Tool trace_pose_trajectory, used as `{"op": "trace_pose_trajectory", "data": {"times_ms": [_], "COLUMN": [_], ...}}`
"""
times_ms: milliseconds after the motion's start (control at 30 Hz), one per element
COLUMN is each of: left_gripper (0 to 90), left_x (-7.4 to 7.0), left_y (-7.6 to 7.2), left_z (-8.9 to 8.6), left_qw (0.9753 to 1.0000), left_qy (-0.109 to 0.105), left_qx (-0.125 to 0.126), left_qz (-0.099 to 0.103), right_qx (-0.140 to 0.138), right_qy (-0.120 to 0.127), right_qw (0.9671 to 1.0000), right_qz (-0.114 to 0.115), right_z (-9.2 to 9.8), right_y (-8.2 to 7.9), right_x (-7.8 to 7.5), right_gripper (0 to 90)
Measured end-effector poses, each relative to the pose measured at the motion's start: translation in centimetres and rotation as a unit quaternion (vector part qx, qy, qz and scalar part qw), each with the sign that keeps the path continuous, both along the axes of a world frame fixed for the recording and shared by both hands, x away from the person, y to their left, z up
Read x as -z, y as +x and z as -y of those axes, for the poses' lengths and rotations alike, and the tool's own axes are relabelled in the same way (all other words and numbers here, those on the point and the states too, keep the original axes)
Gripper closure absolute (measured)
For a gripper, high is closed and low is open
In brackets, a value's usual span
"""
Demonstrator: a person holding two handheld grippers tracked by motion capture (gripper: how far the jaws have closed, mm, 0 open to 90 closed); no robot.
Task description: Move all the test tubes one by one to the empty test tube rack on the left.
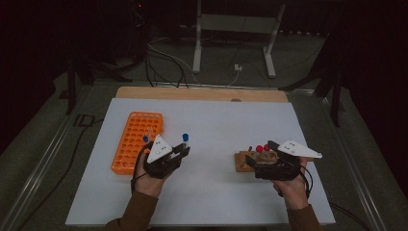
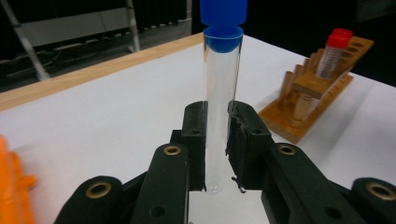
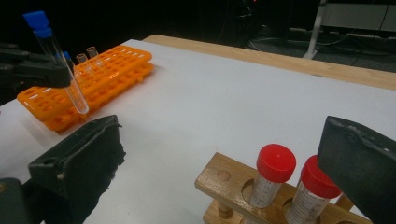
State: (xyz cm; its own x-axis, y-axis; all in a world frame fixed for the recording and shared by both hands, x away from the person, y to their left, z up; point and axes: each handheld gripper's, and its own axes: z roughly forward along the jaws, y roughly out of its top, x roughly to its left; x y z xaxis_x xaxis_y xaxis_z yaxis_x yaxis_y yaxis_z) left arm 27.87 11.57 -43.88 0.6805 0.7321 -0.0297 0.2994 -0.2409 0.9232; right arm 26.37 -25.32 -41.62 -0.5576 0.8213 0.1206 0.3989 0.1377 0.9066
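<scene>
White table [image 1: 211, 192] under dim light, dark room beyond. Orange rack [image 1: 136, 141] left, wooden rack [image 1: 244, 162] right with red-capped tubes [image 3: 273, 179]. Left gripper [image 2: 217, 140] clamps the blue-capped tube [image 2: 219, 93] low on its clear wall, upright, off the table; likely light, slick, breakable. Right gripper [image 3: 219, 154] jaws gape, empty.

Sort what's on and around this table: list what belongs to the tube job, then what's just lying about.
In the job:
left gripper
blue-capped tube
orange rack
right gripper
wooden rack
red-capped tubes

Lying about:
metal stand
floor cables
</scene>
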Motion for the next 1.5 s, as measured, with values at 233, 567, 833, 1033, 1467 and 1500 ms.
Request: {"op": "trace_pose_trajectory", "data": {"times_ms": [233,567,833,1033,1467,1500], "left_gripper": [77.9,77.8,77.8,77.8,77.8,77.8], "left_x": [-0.2,0.7,1.5,2.4,3.8,3.9], "left_y": [0.1,0.2,0.6,0.9,0.9,0.9], "left_z": [-2.8,-6.0,-7.5,-8.1,-8.8,-8.7], "left_qw": [0.9995,0.9976,0.9949,0.9926,0.9889,0.9885], "left_qy": [-0.006,0.001,0.003,0.013,0.037,0.042], "left_qx": [-0.030,-0.069,-0.100,-0.120,-0.140,-0.141], "left_qz": [0.006,0.001,-0.001,-0.009,-0.032,-0.036], "right_qx": [-0.001,-0.001,0.001,0.002,0.002,0.002], "right_qy": [-0.003,-0.005,-0.005,-0.004,-0.004,-0.004], "right_qw": [1.0000,1.0000,1.0000,1.0000,0.9999,1.0000], "right_qz": [0.004,0.005,0.008,0.009,0.009,0.008], "right_z": [0.0,-0.2,0.0,0.0,0.2,0.2], "right_y": [-0.1,-0.2,-0.2,-0.2,-0.3,-0.3], "right_x": [-0.1,-0.1,-0.1,-0.1,-0.1,-0.1], "right_gripper": [0.0,0.0,0.0,0.0,0.0,0.0]}}
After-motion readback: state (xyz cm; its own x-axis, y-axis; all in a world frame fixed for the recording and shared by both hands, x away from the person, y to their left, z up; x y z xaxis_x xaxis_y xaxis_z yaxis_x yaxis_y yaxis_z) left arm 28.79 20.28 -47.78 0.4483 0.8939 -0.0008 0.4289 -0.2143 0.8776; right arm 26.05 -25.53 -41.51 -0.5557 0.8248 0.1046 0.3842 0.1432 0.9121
